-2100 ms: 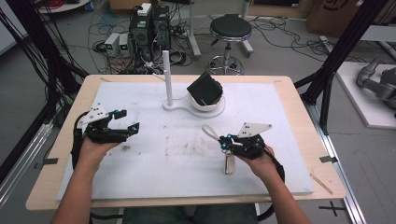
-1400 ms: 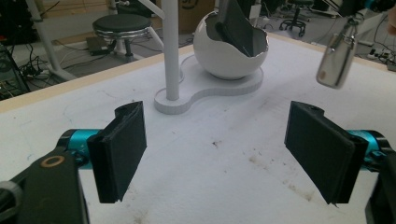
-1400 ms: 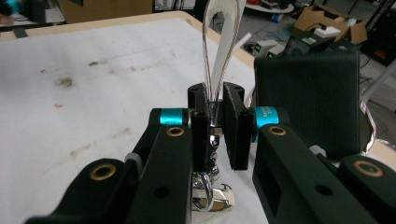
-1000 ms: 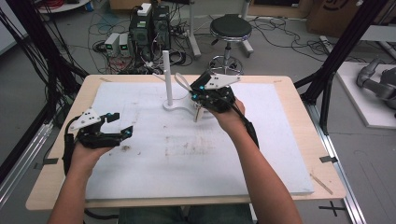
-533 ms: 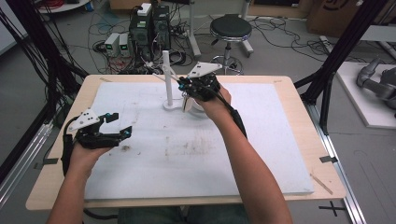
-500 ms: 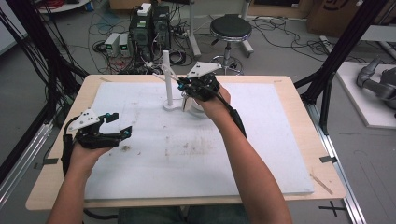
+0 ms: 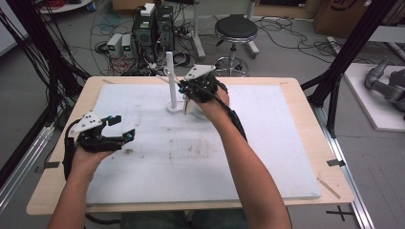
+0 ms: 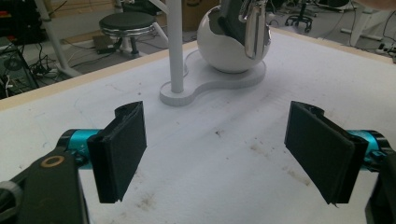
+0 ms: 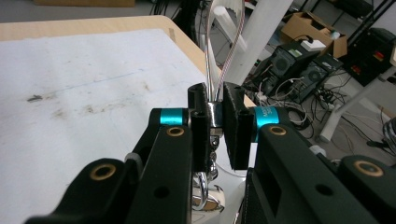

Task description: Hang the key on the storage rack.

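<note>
Compared with two seconds earlier, we see the right gripper (image 7: 191,90) carried from the near table edge to the white stand (image 7: 170,78), its jaws clamped on a metal whisk (image 9: 223,51) beside the post. The left gripper (image 7: 114,135) stays put, jaws wide and empty. A stained white mat (image 7: 267,143) covers the wooden table (image 7: 334,188); a stool (image 7: 235,28) and computers (image 7: 153,26) stand behind.

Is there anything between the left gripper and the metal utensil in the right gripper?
Nothing visible does. Only bare mat lies between the left gripper and the utensil, which the right gripper holds. The post stands to one side.
</note>
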Tool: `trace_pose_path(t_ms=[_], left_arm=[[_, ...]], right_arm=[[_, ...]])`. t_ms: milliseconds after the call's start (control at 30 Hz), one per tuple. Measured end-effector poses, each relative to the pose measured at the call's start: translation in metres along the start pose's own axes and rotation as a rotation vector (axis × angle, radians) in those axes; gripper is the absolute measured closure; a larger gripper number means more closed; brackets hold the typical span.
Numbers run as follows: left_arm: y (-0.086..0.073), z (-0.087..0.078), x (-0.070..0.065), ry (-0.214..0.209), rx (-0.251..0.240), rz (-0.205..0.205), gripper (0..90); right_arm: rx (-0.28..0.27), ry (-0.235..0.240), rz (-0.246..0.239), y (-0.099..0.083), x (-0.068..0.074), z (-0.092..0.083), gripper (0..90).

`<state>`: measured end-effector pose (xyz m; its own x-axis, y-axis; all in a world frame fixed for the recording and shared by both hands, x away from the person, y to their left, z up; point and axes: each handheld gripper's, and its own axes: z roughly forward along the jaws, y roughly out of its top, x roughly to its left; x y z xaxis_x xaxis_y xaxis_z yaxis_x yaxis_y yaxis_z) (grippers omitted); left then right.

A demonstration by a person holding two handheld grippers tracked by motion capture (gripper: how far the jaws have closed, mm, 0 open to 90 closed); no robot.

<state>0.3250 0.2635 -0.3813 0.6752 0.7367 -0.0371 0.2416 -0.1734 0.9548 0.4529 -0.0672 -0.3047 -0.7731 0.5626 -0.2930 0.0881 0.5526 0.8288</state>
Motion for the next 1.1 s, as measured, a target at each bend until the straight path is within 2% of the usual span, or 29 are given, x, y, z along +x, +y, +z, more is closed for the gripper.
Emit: trace_pose_path(t_ms=[133, 200, 233, 300, 400, 533, 633, 667, 733, 767, 900, 933, 967, 1033, 1100], left_arm=[[0.000, 0.000, 0.000, 0.001, 0.000, 0.001, 20.8], [0.000, 0.000, 0.000, 0.002, 0.000, 0.002, 20.8], [0.001, 0.000, 0.000, 0.003, 0.001, 0.006, 20.8], [0.001, 0.000, -0.001, 0.005, -0.002, 0.010, 20.8], [0.002, -0.001, -0.002, 0.004, -0.005, 0.012, 20.8], [0.003, -0.001, -0.002, 0.005, -0.004, 0.014, 20.8], [0.003, -0.001, -0.002, 0.005, -0.002, 0.015, 20.8], [0.003, -0.001, -0.002, 0.005, -0.002, 0.016, 20.8], [0.003, -0.001, -0.002, 0.004, -0.002, 0.016, 20.7], [0.003, 0.000, -0.002, 0.000, 0.002, 0.020, 20.8], [0.002, 0.001, -0.002, -0.001, 0.006, 0.018, 20.8], [0.002, 0.002, -0.002, -0.002, 0.007, 0.017, 20.8], [0.002, 0.002, -0.003, -0.003, 0.008, 0.016, 20.8], [0.003, 0.003, -0.003, -0.003, 0.009, 0.019, 20.8], [0.003, 0.004, -0.003, -0.005, 0.007, 0.019, 20.8]], right_arm=[[0.017, -0.010, 0.004, -0.002, -0.001, 0.005, 82.5], [0.025, -0.026, -0.001, -0.003, -0.001, 0.006, 68.7], [0.019, -0.030, 0.015, -0.003, 0.000, 0.006, 65.3], [0.011, -0.029, 0.013, -0.002, 0.001, 0.003, 63.2], [0.001, -0.036, 0.012, -0.002, 0.002, -0.002, 53.7], [-0.008, -0.028, 0.031, -0.006, 0.003, -0.009, 46.7], [-0.020, -0.030, 0.039, -0.017, -0.002, -0.020, 43.9], [-0.018, -0.027, 0.063, -0.022, -0.003, -0.026, 41.8], [-0.003, -0.025, 0.073, -0.025, -0.004, -0.030, 40.5], [-0.013, -0.031, 0.067, -0.034, -0.006, -0.041, 40.4], [-0.028, -0.041, 0.077, -0.051, -0.008, -0.066, 37.6], [-0.028, -0.041, 0.077, -0.051, -0.008, -0.066, 37.6], [-0.045, -0.042, 0.096, -0.061, -0.010, -0.081, 36.4], [-0.042, -0.048, 0.099, -0.064, -0.010, -0.085, 35.5], [-0.069, -0.057, 0.113, -0.077, -0.012, -0.102, 32.6]])
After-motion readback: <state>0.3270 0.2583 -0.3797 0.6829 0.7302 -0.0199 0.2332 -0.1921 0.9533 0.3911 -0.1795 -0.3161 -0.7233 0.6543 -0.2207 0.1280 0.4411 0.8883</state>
